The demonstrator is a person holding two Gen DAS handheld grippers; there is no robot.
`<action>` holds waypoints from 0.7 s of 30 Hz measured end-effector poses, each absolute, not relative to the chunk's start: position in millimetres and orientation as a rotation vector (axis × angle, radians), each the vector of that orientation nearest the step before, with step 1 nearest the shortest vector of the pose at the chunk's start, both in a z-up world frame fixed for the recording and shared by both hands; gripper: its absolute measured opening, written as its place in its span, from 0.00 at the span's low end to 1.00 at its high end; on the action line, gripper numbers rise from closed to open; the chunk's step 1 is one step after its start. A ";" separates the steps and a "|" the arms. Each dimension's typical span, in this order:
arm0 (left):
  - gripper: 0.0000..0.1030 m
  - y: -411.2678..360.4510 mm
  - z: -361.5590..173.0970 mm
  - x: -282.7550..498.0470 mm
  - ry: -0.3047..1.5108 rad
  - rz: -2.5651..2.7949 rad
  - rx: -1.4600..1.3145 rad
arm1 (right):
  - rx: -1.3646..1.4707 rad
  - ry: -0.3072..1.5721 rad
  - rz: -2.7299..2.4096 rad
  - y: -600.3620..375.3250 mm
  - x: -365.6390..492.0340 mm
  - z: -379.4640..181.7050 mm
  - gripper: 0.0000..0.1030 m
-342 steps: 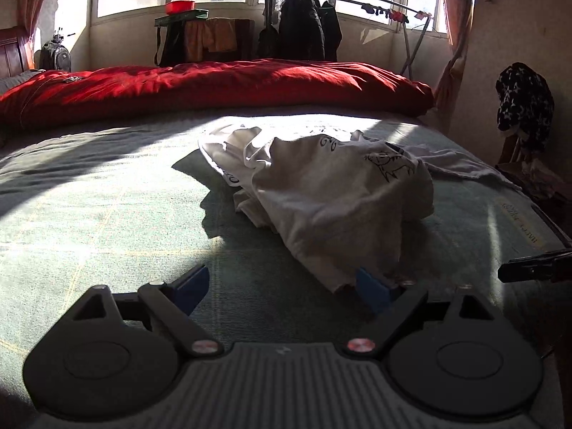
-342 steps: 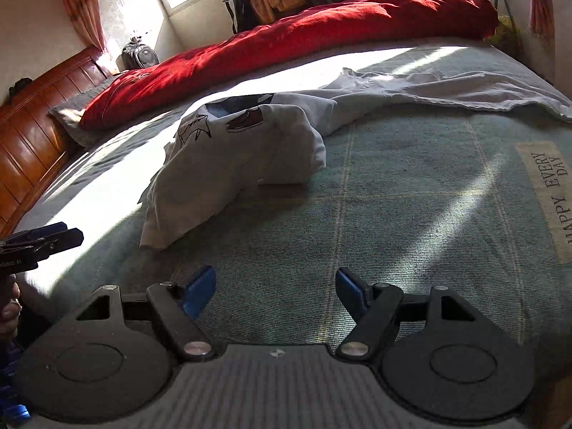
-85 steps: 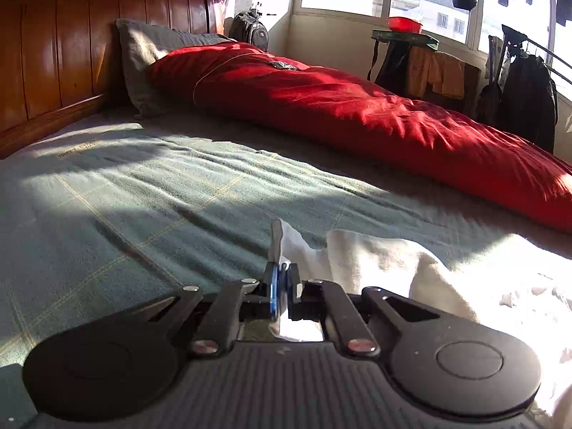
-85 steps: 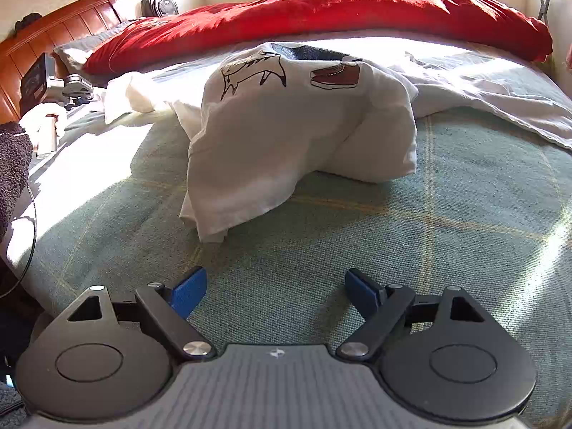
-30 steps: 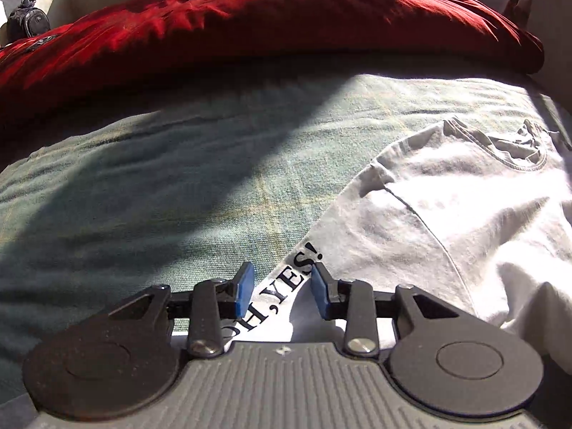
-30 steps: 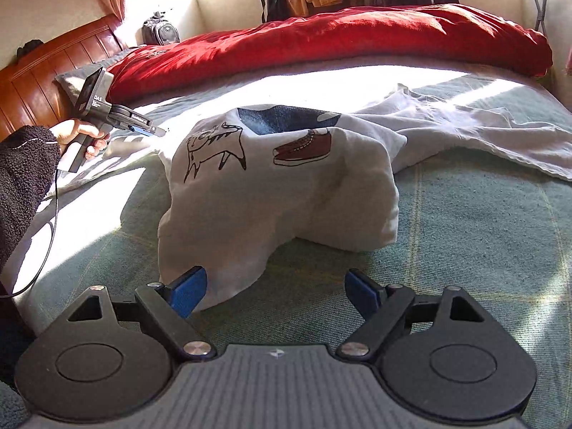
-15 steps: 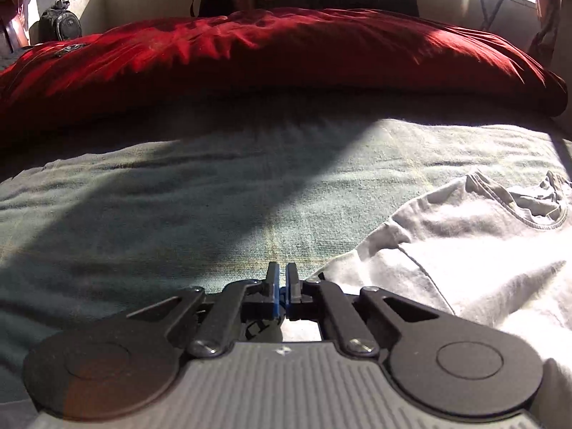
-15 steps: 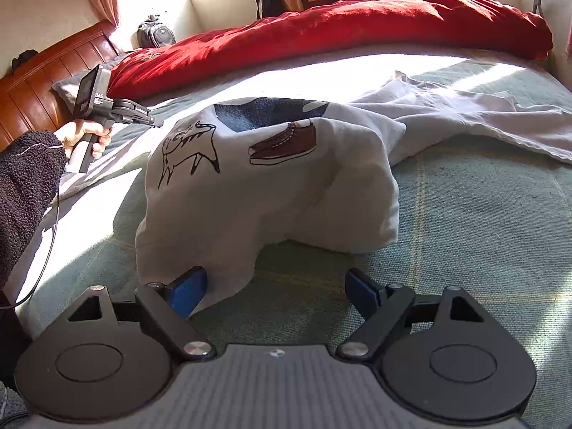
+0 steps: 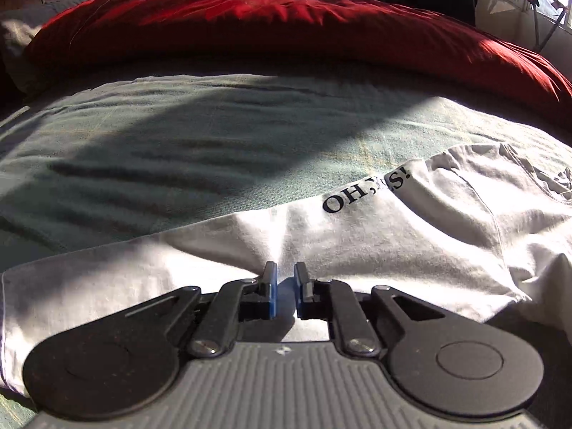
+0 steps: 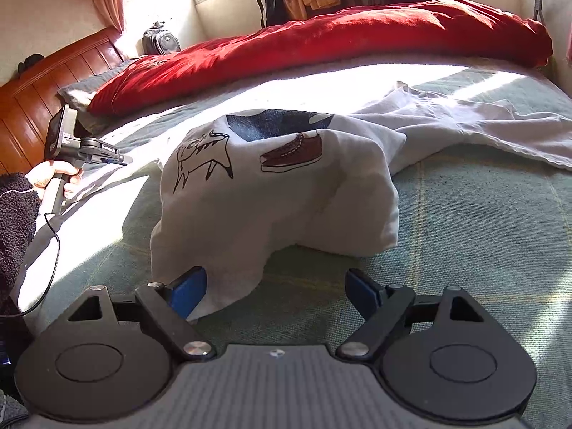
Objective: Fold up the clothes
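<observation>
A white T-shirt point(image 9: 393, 243) with "OH, YES!" printed on its sleeve lies on the green bed cover point(image 9: 178, 164). In the left wrist view the sleeve is spread flat. My left gripper point(image 9: 284, 286) sits low over it, its jaws opening, with a narrow gap and a raised crease of cloth between the pads. In the right wrist view the shirt's body point(image 10: 286, 196), printed with a cat and a shoe, is bunched in a heap. My right gripper point(image 10: 275, 286) stands open at its near hem, the left pad touching the cloth. A hand point(image 10: 53, 175) holds the left gripper point(image 10: 121, 159) at far left.
A red duvet point(image 10: 321, 43) runs along the far side of the bed. A wooden headboard point(image 10: 35, 85) and a grey pillow point(image 10: 82, 91) are at the left. A black backpack point(image 10: 161, 41) and hanging clothes stand by the window.
The left gripper shut on the sleeve's edge, then moved across the bed; the sleeve now lies spread out under it and the jaws have parted slightly. The right gripper has stayed open by the hem.
</observation>
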State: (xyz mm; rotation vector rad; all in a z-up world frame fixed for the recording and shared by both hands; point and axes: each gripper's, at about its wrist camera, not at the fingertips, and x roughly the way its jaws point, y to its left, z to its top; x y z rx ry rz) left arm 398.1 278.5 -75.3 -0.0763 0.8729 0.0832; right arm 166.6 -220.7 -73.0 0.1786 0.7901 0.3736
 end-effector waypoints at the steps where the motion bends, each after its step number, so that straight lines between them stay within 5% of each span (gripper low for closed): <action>1: 0.11 280.4 -71.3 391.0 0.871 0.100 -0.083 | 0.177 0.785 0.374 -220.8 164.4 -70.9 0.85; 5: 0.17 262.8 -49.3 361.7 0.845 0.054 -0.052 | 0.178 0.764 0.367 -222.5 154.2 -61.4 0.85; 15: 0.62 128.6 -24.2 256.9 0.764 -0.242 0.121 | 0.187 0.717 0.373 -225.9 111.7 -43.9 0.87; 21: 0.69 47.7 -28.8 196.4 0.704 -0.385 0.259 | 0.154 0.688 0.355 -234.1 77.1 -36.7 0.88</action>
